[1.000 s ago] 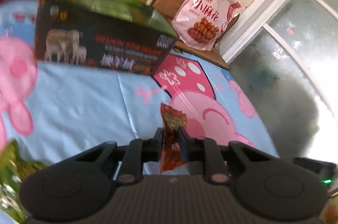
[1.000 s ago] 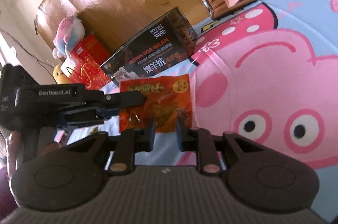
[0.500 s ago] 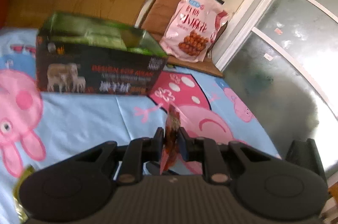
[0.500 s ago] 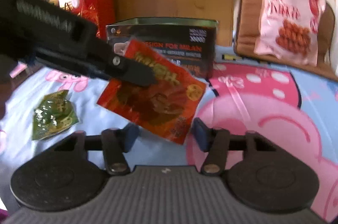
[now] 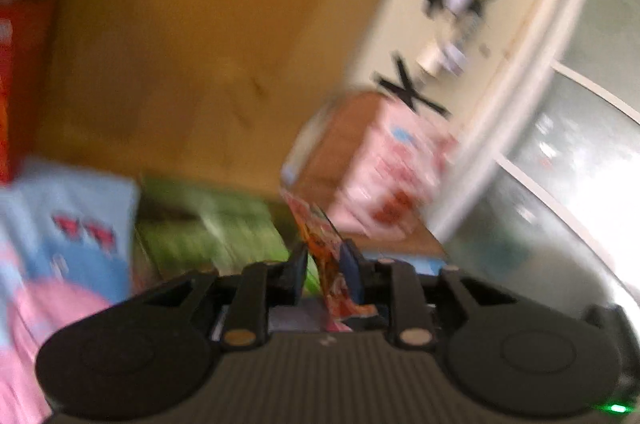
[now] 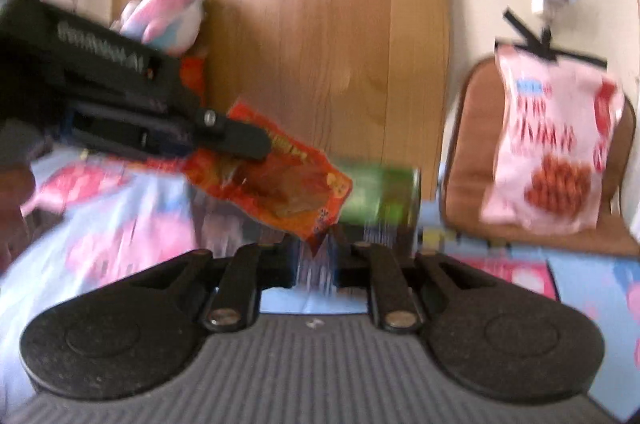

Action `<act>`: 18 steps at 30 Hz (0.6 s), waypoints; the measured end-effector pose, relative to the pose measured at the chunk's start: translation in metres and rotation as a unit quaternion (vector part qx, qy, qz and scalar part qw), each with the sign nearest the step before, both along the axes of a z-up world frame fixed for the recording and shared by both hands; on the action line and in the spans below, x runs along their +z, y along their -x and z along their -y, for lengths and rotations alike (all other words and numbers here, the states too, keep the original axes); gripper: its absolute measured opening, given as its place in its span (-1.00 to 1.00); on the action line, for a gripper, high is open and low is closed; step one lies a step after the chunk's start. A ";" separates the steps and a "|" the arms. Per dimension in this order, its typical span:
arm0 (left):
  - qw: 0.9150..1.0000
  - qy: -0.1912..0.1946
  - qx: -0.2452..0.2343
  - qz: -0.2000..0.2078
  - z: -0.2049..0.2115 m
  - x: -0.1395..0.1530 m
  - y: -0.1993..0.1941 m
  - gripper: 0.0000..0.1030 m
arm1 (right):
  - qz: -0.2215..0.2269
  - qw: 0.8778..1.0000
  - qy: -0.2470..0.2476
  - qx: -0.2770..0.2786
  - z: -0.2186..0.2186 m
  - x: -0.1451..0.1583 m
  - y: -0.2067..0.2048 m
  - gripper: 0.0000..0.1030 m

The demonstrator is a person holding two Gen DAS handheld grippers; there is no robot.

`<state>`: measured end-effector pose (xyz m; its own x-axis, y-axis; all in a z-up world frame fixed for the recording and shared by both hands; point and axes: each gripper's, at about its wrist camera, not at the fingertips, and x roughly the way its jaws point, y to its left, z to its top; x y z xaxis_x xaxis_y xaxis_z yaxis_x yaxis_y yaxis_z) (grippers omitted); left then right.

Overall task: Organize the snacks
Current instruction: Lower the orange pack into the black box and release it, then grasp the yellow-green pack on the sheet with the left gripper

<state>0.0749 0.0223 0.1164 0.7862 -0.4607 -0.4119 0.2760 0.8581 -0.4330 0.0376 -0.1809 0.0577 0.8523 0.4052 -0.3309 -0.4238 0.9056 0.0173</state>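
My left gripper [image 5: 325,264] is shut on a red-orange snack packet [image 5: 326,256], seen edge-on between the fingers. In the right wrist view the left gripper [image 6: 244,143] holds that packet [image 6: 280,179] in the air over the green-lined open box [image 6: 376,195]. The box also shows in the left wrist view [image 5: 212,228], just beyond the fingers. My right gripper [image 6: 316,262] is open and empty, below the packet. Both views are motion-blurred.
A big pink snack bag [image 6: 552,151] leans on a brown chair [image 6: 468,159] at the right. A wooden board [image 6: 320,23] stands behind the box. A plush toy [image 6: 164,15] and a red box sit at the left. The blue-and-pink cartoon cloth [image 6: 120,224] covers the surface.
My left gripper has lifted the red-orange packet and carried it forward over the open box. The right gripper stays open and has swung toward the box.
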 end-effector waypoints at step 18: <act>0.991 0.016 0.038 -0.126 -0.075 -0.067 0.095 0.13 | -0.206 0.961 -0.103 0.154 -0.009 -0.050 0.066 -0.20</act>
<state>-0.0199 0.0974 0.0497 0.6925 -0.4209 -0.5859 0.0910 0.8567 -0.5078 -0.0288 -0.1723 0.0080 0.4959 0.7096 -0.5006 -0.5893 0.6984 0.4062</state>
